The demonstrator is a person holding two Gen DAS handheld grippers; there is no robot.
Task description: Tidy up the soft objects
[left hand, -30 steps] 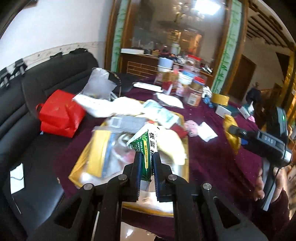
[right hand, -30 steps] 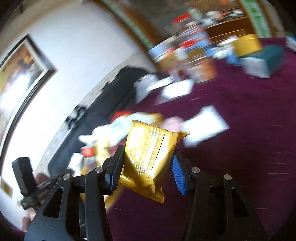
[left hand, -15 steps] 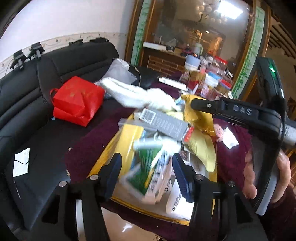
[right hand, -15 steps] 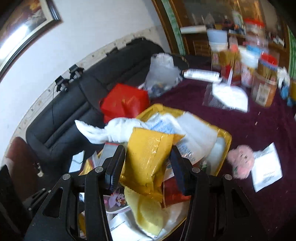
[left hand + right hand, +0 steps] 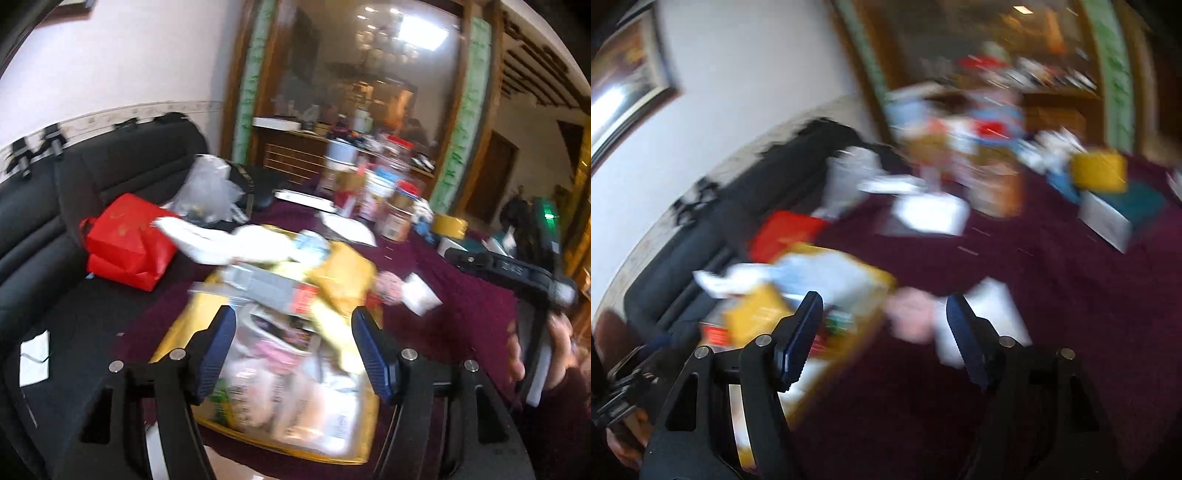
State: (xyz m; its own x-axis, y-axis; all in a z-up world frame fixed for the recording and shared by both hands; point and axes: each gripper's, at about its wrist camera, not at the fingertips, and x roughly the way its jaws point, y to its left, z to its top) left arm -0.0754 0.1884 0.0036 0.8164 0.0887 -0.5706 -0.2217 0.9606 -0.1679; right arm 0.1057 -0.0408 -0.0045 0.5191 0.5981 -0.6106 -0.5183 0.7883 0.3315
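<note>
2 empty grippers, left gripper (image 5: 293, 349) and right gripper (image 5: 882, 338), are both opening over the heaped yellow tray (image 5: 170, 343) at lower centre (packets overhang it), so your next drop may slide off.

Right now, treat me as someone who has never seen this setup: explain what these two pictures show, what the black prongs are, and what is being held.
No robot here: a person holds a hand-operated clamp in each hand, each with a wide-angle camera looking along its two fingers. One picture is from the left gripper, the other, very blurred, from the right gripper. In the left view the person's other hand holds the second clamp. Below lies a gold tray heaped with soft packets, among them a yellow packet, on a dark red tablecloth. A red bag sits on a black sofa. Both sets of jaws are opening, and nothing is held.
</note>
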